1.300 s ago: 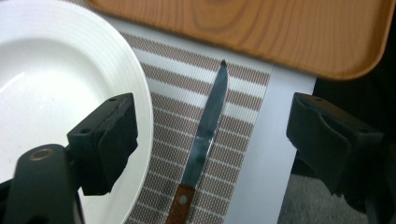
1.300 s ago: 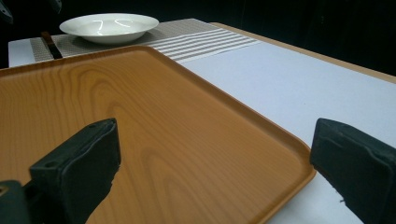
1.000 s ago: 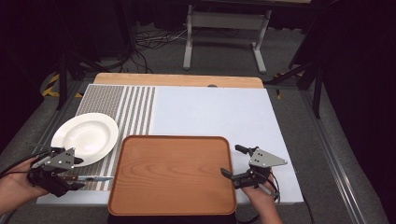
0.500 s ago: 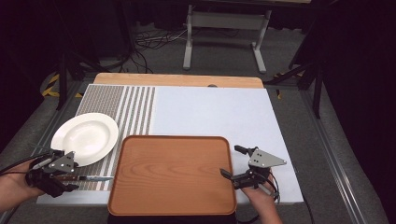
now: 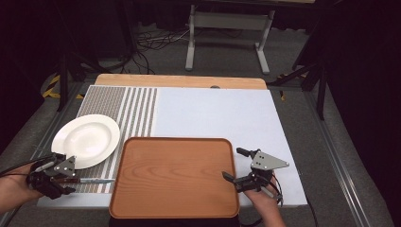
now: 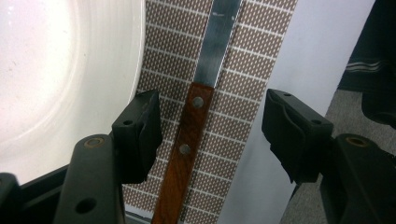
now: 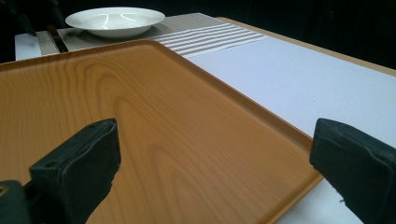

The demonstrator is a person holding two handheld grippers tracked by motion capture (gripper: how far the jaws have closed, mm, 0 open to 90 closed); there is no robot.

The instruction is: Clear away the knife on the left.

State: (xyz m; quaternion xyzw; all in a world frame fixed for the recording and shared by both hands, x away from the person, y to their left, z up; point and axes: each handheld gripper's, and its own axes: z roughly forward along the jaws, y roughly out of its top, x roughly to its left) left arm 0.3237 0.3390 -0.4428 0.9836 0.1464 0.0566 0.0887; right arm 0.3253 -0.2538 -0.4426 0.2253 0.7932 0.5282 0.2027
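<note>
step: grasp knife [image 6: 189, 140] handle | left gripper [image 6: 212, 128] fingers half-open, closing, straddling, not touching | plate [image 5: 86, 140] at 12 o'clock | right gripper [image 7: 215, 163] fingers wide, empty | tip: centre handle, squeeze squarely

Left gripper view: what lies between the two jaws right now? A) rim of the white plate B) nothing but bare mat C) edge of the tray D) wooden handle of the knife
D: in the left gripper view the knife lies on the striped mat with its riveted wooden handle between the jaws of the left gripper, which have just been closing and do not yet touch it; the white plate lies off to one side.
</note>
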